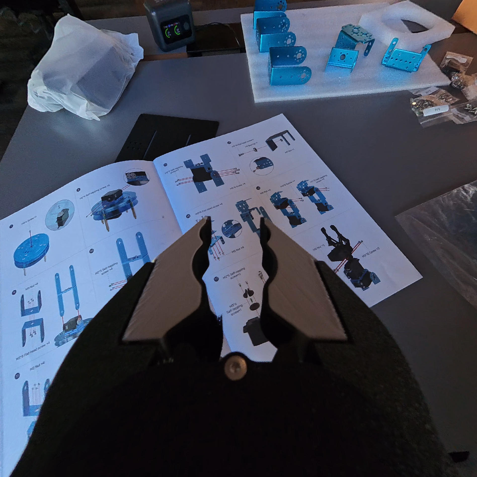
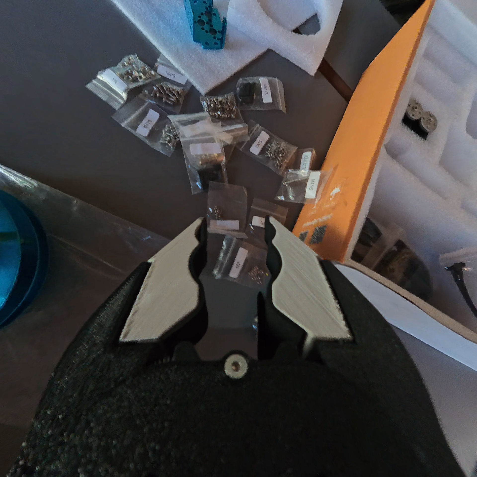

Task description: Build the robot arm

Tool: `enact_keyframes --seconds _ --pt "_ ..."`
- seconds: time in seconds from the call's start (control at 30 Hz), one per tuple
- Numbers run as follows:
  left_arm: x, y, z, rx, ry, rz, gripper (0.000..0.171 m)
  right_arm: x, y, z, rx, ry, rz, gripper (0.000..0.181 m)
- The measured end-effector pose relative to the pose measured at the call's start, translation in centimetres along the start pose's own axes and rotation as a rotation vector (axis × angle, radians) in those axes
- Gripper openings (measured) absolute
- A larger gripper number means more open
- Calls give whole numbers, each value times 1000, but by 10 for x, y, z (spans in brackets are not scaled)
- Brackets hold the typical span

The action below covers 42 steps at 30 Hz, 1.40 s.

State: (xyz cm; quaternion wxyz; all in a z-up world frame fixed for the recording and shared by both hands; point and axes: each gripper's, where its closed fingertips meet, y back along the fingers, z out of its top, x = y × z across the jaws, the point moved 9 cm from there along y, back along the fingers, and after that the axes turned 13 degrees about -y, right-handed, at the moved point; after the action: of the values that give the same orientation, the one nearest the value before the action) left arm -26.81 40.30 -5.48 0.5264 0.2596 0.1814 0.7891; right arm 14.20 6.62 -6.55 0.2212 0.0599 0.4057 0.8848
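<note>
- Left gripper (image 1: 234, 222): jaws apart, nothing between them. It hangs over the right-hand page of an open instruction booklet (image 1: 108, 232); whether the tips touch the paper cannot be told.
- The booklet lies flat on a grey table (image 1: 335, 124), showing printed assembly drawings of blue and black parts.
- Just beyond the booklet, partly under its far edge, lies a flat black plate (image 1: 165, 134).
- Far left: a crumpled white plastic bag (image 1: 85, 69) wrapped around a boxy object.
- Far centre: a small dark device with a lit screen (image 1: 171, 24).
- Far right: a white foam sheet (image 1: 361, 87) carrying several blue metal brackets (image 1: 287, 63), with a white foam ring (image 1: 387, 23) at its far end.
- Right gripper (image 2: 235, 222): jaws apart and empty. It hangs over small clear zip bags; the nearest bag (image 2: 240, 260) shows between the fingers, contact cannot be told.
- Beyond it, more zip bags of screws (image 2: 219, 105) lie scattered and overlapping on the table.
- Near left: clear plastic film (image 2: 85, 232) over a blue round part (image 2: 15, 255).
- Right: an orange box (image 2: 361, 154) with white foam inserts holding parts.
- Far: one blue bracket (image 2: 206, 25) stands on the foam sheet.
</note>
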Motion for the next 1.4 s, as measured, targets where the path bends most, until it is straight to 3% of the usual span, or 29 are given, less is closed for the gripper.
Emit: enact_keyframes --seconds 0.2,0.37,0.53,0.77,0.9,1.03,1.2,1.37,1.4 --pt "4 3 -1 -18 14 8 37 24 -22 12 -111 -44 114 33" --pt "1 1 -5 -12 10 8 37 50 -41 13 -88 -43 287 34" --pt "-4 4 -6 -21 -3 5 37 70 -58 22 -67 20 360 35" --pt "-10 14 -11 -47 1 7 37 50 -65 46 -40 13 249 30" --pt "-11 16 -16 -46 23 5 37 30 -58 36 -10 -17 143 30" --pt "-2 20 -15 -65 48 35 37 23 -52 17 14 -84 172 30" --pt "7 23 -12 -115 129 48 37 28 -62 17 -4 -53 180 35" --pt "0 33 -10 -154 114 40 37 34 -57 5 81 -30 210 0" --pt "-1 34 -9 -161 114 35 37 35 -53 0 94 -21 225 0"
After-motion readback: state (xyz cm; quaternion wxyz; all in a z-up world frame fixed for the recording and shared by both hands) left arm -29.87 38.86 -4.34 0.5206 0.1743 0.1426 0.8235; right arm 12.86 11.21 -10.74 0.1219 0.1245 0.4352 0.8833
